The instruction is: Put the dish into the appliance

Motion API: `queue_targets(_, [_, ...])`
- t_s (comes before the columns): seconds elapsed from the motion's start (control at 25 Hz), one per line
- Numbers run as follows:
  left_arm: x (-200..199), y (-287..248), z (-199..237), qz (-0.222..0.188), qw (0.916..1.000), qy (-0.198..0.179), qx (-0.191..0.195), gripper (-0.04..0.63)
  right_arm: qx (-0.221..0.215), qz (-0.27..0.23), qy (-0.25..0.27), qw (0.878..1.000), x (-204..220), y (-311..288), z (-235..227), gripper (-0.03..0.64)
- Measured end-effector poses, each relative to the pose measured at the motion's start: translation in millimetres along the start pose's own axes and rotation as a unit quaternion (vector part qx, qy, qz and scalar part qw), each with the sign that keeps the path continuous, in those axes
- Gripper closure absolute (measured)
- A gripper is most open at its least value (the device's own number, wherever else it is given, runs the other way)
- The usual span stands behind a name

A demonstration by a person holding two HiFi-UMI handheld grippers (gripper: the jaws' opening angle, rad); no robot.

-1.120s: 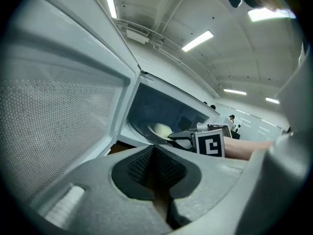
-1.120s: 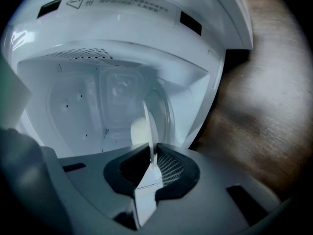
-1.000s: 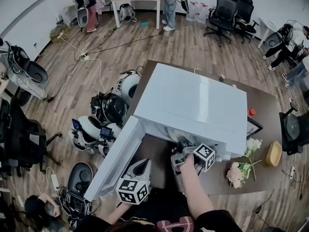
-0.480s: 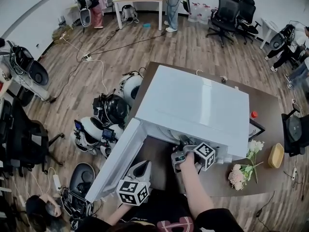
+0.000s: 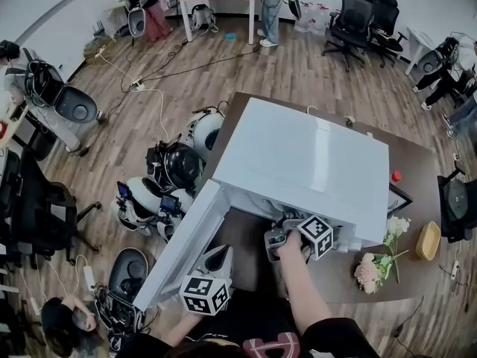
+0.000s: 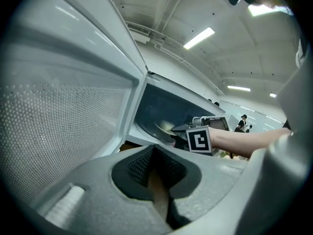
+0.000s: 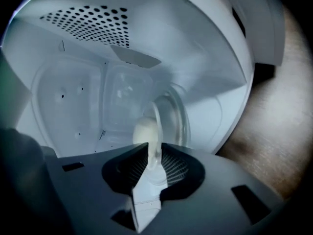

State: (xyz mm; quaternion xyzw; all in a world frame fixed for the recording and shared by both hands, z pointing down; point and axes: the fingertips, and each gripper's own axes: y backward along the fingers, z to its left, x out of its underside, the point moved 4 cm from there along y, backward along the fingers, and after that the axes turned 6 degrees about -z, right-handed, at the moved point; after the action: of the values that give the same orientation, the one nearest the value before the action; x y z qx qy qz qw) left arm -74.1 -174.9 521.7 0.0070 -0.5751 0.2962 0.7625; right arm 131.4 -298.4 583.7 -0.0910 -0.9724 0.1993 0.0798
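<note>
A white microwave oven [image 5: 298, 162] stands on the brown table [image 5: 246, 233] with its door [image 5: 182, 245] swung open to the left. My right gripper [image 5: 287, 228] reaches into the oven's mouth. In the right gripper view the rim of a clear glass dish [image 7: 168, 116] with a pale lump [image 7: 144, 131] in it stands between the jaws of the right gripper [image 7: 152, 163], inside the cavity. The jaws are opening, and the pads still look to touch the rim. My left gripper [image 5: 220, 253] hangs near the door's lower edge, shut and holding nothing; its view shows the dish [image 6: 164, 127].
A bunch of flowers [image 5: 373, 263], a yellow bowl [image 5: 427, 241], a dark frame [image 5: 395, 196] and a small red thing [image 5: 396, 175] lie on the table right of the oven. Robot gear [image 5: 168, 170] crowds the floor to the left.
The right gripper stays at the oven's mouth, shifted only slightly. The left gripper has not moved. The head view has drifted a little.
</note>
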Motion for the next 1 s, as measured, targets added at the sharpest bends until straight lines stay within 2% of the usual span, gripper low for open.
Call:
queue_targets(0.12, [-1,2,3,0.001,1.0000,0.000,-0.002,0.586,-0.004,-0.001,0.005,1.000,1,-2,2,0.520])
queue_targets(0.32, [-1,2,1,0.001,1.0000,-0.004,0.001,0.586,-0.012,-0.007,0.021,1.000,1,-2,7,0.435])
queue_targets(0.48, [0,2,0,0.001,1.0000,-0.007,0.003,0.586,-0.021,-0.003,0.067,0.998,2,-1,13,0.377])
queue_targets(0.6, [0,4,1,0.001,0.9999,-0.012,0.003,0.586,-0.024,0.011,0.136,0.990,6,0,15,0.370])
queue_targets(0.76, [1,7,3,0.003,0.9998,-0.018,0.003,0.586,-0.023,0.031,0.257,0.966,15,1,19,0.341])
queue_targets(0.88, [2,8,4,0.004,0.9998,-0.020,0.003,0.586,-0.009,0.044,0.358,0.933,22,2,17,0.331])
queue_targets(1.0, [2,10,3,0.004,0.9997,-0.023,0.003,0.586,0.005,0.062,0.434,0.899,29,3,14,0.331])
